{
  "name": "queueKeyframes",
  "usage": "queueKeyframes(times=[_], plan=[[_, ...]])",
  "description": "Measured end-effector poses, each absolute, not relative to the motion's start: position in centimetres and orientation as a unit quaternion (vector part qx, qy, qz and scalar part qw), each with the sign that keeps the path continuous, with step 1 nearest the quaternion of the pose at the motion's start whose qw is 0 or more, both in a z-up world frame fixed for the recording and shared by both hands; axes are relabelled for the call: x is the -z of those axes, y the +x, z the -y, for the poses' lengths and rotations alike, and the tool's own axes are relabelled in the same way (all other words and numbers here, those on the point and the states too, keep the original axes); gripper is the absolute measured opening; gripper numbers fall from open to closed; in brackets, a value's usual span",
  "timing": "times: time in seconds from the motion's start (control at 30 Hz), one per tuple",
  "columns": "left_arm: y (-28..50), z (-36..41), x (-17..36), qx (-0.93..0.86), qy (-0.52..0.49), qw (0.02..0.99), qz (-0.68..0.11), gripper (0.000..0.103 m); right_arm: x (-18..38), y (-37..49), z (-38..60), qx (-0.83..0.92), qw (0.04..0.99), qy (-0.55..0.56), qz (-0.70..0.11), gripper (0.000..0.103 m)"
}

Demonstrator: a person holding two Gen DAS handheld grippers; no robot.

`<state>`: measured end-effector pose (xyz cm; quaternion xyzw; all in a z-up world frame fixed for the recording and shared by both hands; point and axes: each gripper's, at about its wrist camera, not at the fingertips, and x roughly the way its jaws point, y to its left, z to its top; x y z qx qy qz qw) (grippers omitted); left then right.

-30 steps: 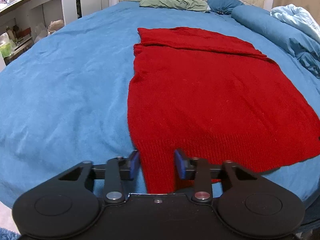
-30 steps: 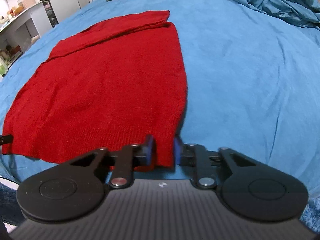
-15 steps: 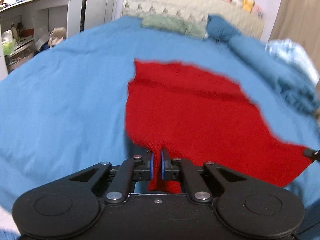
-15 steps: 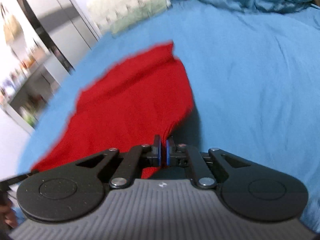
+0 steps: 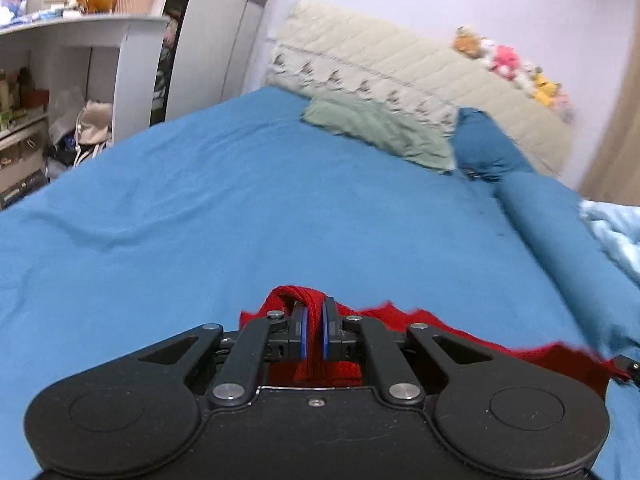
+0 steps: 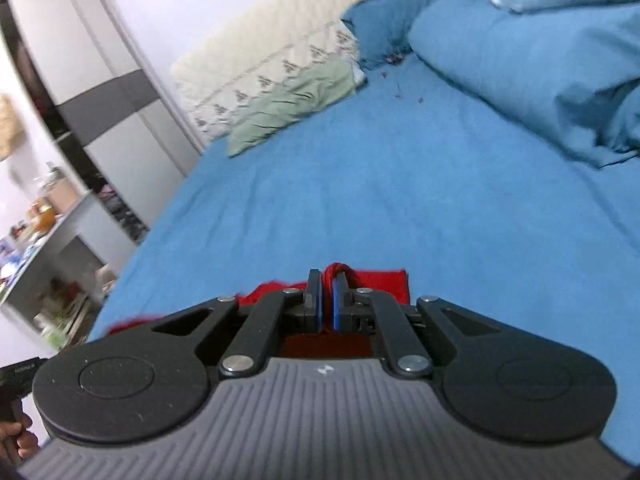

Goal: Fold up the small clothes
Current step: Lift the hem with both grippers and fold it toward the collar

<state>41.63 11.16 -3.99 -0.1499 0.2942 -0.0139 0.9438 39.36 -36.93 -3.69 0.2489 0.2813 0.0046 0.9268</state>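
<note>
A red sweater [image 5: 460,330] is gripped at one edge by the left hand-held gripper [image 5: 314,330], closed on bunched knit, and at another by the right hand-held gripper [image 6: 326,304], likewise closed on fabric. The garment is held low over the blue bed [image 5: 240,216], mostly hidden below both tools. The fold is judged begun but not laid down; no finished fold is visible.

Left gripper [image 5: 315,330] — matte black housing, two round discs, angular black linkages, silver pivot screws, blue pads [image 5: 303,334]. Right gripper [image 6: 327,307] — same black linkages and blue pads, but a ribbed grey body marked with a small white logo.
</note>
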Motion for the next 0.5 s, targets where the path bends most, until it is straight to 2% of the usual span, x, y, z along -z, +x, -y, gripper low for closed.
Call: queueKeyframes(times=[0.2,0.33,0.37,0.4,0.43,0.47,0.5], plan=[[47.9,-11.7,10.7,-0.014,-0.161,0.929,-0.334,0.007,10.2,48.3,37.2,0.021,0.921,0.241,-0.306,0.020],[50.2,-11.9,11.8,-0.018,-0.160,0.927,-0.338,0.007,11.6,51.3,37.0,0.021,0.926,0.214,-0.310,0.020],[50.6,-11.7,11.8,-0.020,-0.159,0.926,-0.342,0.011,12.1,51.5,37.0,0.016,0.927,0.207,-0.311,0.021],[50.9,-11.6,11.6,-0.022,-0.160,0.926,-0.343,0.019,12.5,52.0,36.7,0.011,0.927,0.197,-0.317,0.024],[50.7,-11.5,11.3,-0.025,-0.160,0.926,-0.342,0.027,12.7,52.3,36.7,0.010,0.927,0.193,-0.320,0.033],[50.4,-11.6,11.0,-0.027,-0.162,0.929,-0.333,0.046,12.7,52.4,36.6,0.012,0.929,0.193,-0.314,0.046],[49.6,-11.7,10.3,-0.022,-0.161,0.935,-0.315,0.060,12.3,51.7,36.4,0.011,0.934,0.195,-0.299,0.082]])
